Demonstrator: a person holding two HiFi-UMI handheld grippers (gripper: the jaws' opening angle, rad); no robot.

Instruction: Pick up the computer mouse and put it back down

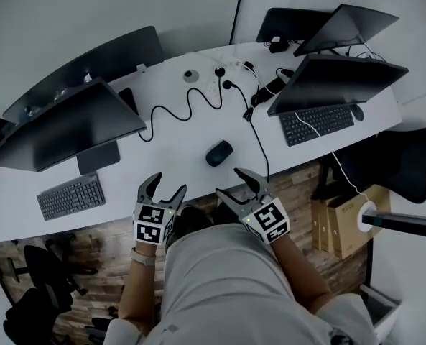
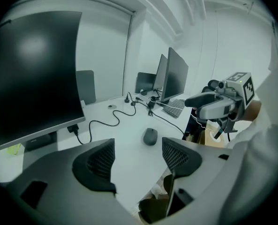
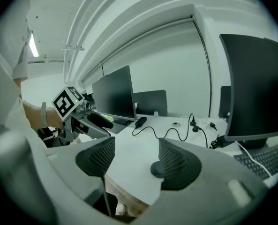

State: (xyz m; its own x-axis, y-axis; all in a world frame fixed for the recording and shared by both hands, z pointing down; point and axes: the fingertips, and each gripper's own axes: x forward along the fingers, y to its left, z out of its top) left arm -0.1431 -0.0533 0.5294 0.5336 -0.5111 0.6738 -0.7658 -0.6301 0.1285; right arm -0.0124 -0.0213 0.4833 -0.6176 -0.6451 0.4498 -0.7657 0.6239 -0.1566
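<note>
Computer mouse is sitting on the white table, close to the front edge and about midway between the two workstations, with nothing touching it. In the head view the left gripper and the right gripper both hang just off that front edge, above the person's lap, and the right one is nearer the mouse. A black cable runs down past the mouse's right side, close to it but apart. In the left gripper view the fingers are spread wide with only bare table between them, and the mouse shows in the gap a good way ahead, so nothing is gripped there. It's the same story in the right gripper view: the fingers are spread and empty, and the mouse peeks out from behind the right-hand one, farther back on the table. As for handling, I'd guess it's light, with a hard, smooth, rounded shell, so it's probably slippery if you pinch it up on the dome. Better to come in low and squeeze across the two long sides around the middle. I can't see a cord on it, so it looks wireless and shouldn't drag. It's not really fragile, but I'd set it down flat rather than drop it.
</note>
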